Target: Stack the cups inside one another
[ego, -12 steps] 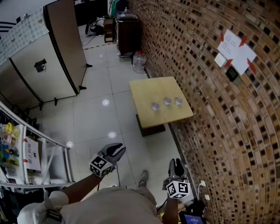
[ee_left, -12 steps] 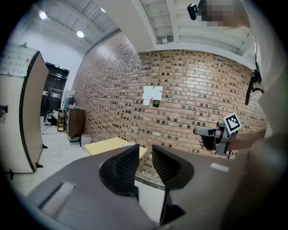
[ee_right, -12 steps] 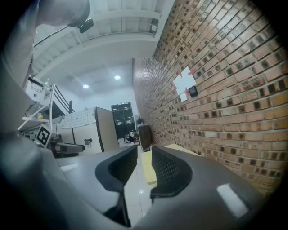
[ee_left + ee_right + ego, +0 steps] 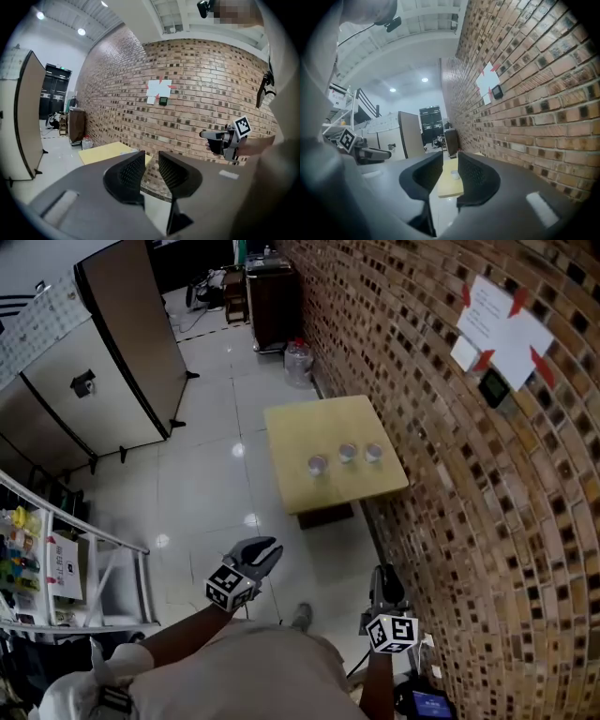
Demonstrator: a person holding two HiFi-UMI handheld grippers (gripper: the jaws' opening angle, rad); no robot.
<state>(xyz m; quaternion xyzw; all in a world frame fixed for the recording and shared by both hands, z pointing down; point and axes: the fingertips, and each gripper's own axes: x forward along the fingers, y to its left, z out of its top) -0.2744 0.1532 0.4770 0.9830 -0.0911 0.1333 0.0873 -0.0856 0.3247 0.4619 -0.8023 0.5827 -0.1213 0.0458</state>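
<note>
Three small clear cups (image 4: 317,465) (image 4: 347,453) (image 4: 373,453) stand in a row, apart from one another, near the front edge of a yellow table (image 4: 309,423) by the brick wall. Both grippers are well short of the table, over the floor. My left gripper (image 4: 267,548) is open with nothing between its jaws; its own view shows the gap (image 4: 151,161) and the table (image 4: 105,151) beyond. My right gripper (image 4: 383,576) is open and empty too. Through its gap (image 4: 450,161) I see the table (image 4: 451,185) and one cup (image 4: 454,174).
A brick wall (image 4: 469,484) runs along the right. Glossy white floor tiles (image 4: 202,484) lie between me and the table. A tall partition panel (image 4: 112,381) stands at the left, a metal rack (image 4: 56,568) at the near left, and a water jug (image 4: 298,360) beyond the table.
Both grippers have shifted slightly up in the head view, and the table has slipped a little to the left. The jaws look unchanged and the cups have not moved.
</note>
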